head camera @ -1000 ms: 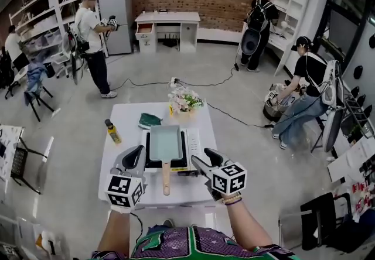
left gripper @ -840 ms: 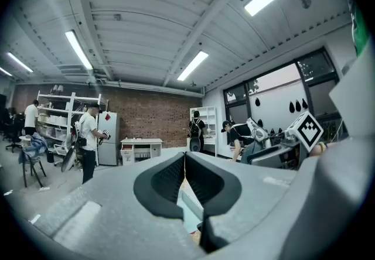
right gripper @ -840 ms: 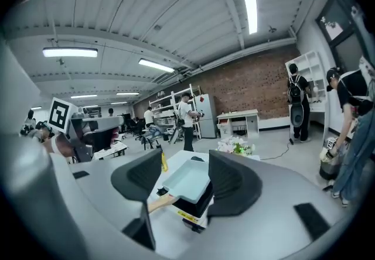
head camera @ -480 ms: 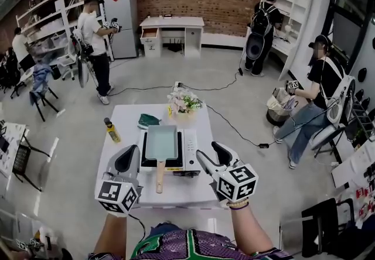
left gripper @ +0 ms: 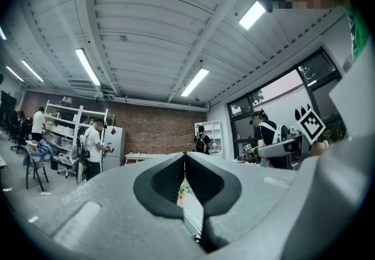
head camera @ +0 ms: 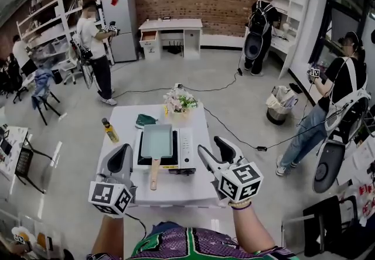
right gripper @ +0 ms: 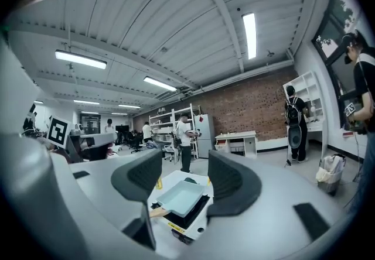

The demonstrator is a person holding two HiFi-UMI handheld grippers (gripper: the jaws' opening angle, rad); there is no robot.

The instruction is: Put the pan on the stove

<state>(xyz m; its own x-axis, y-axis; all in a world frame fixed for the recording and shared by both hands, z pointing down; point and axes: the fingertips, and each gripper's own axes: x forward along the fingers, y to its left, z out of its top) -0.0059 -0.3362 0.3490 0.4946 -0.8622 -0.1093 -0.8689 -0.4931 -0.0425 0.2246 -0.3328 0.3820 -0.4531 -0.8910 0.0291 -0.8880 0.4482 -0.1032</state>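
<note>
A light blue rectangular pan [head camera: 157, 140] with a wooden handle [head camera: 154, 174] rests on the black-topped portable stove [head camera: 186, 149] at the middle of the white table [head camera: 176, 191]. My left gripper [head camera: 124, 152] hangs to the left of the stove, near the table's front, shut and empty; in the left gripper view its jaws [left gripper: 185, 162] meet. To the right of the stove my right gripper [head camera: 212, 146] is open, holding nothing. The right gripper view frames the pan [right gripper: 180, 196] and stove [right gripper: 190, 216] between the open jaws [right gripper: 184, 166], well beyond them.
A yellow bottle [head camera: 109, 131], a green cloth [head camera: 146, 119] and a bunch of flowers [head camera: 179, 101] stand on the table's far side. A cable [head camera: 234, 130] runs across the floor. Several people stand or sit around the room.
Both grippers have drawn back from the pan handle and spread apart, the left one lower and leftward, the right one rightward. The pan has stayed on the stove.
</note>
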